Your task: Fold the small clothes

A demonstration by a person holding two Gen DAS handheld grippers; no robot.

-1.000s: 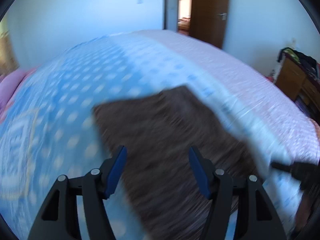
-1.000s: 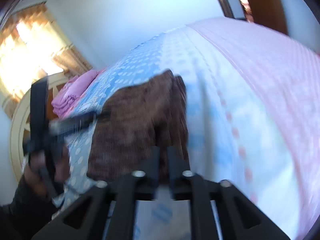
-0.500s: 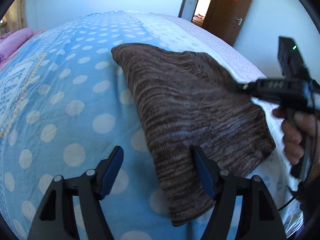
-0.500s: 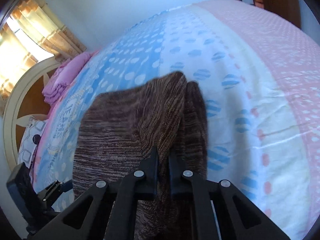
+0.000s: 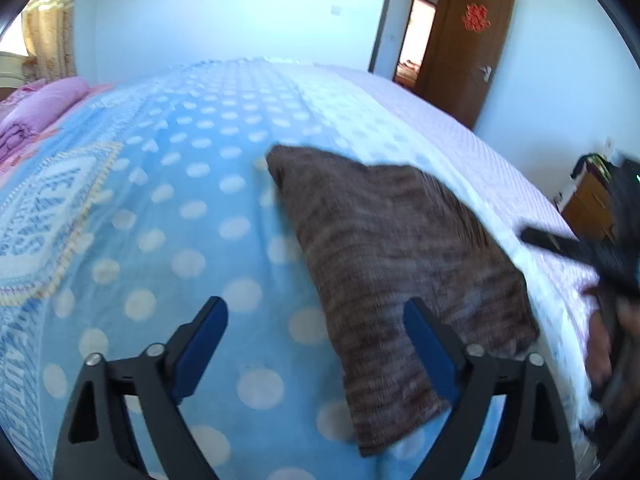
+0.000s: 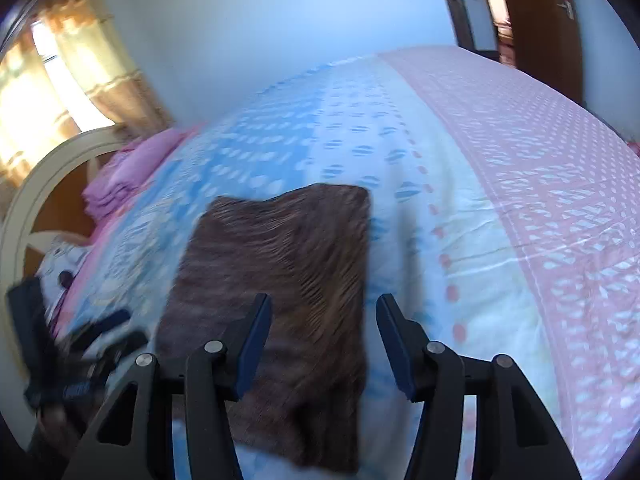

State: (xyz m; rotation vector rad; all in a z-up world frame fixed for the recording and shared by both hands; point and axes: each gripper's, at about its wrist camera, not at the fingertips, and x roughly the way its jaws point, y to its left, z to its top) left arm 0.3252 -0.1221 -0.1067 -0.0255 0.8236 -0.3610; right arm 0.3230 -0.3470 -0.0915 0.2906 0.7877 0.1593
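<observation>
Your right gripper (image 6: 324, 344) has let go of the brown cloth (image 6: 280, 288). Half a second ago its fingers were pressed together on the cloth. Now they are spread wide, with nothing between them. Your left gripper (image 5: 316, 352) was spread wide before, and it is spread wide now too. It holds nothing.

From your left camera, the cloth (image 5: 396, 264) lies flat on the bed (image 5: 160, 220). It starts near the middle of the view and runs down toward 5 o'clock. Its near corner sits just past your right-side finger (image 5: 428, 352). Your left-side finger (image 5: 200, 348) is over the blue part with white dots, at 7 o'clock, apart from the cloth. Your other hand, with its black tool (image 5: 592, 252), shows at 3 o'clock, beside the cloth's far edge. That part is blurry.

From your right camera, the cloth fills the middle and reaches down to 6 o'clock. It looks like a folded block with straight sides. Your left-side finger (image 6: 252, 344) is over the cloth. Your right-side finger (image 6: 394, 348) is over the white part of the bed (image 6: 500, 200), just beside the cloth's edge. You cannot tell if the fingers touch the cloth. Your left gripper (image 6: 80, 356) shows as a dark blur at 8 o'clock, beside the cloth.

A pink pillow (image 6: 124, 172) lies at 10 o'clock, near the curved headboard (image 6: 36, 188). A brown door (image 5: 468, 48) stands open at 1 o'clock in your left camera.
</observation>
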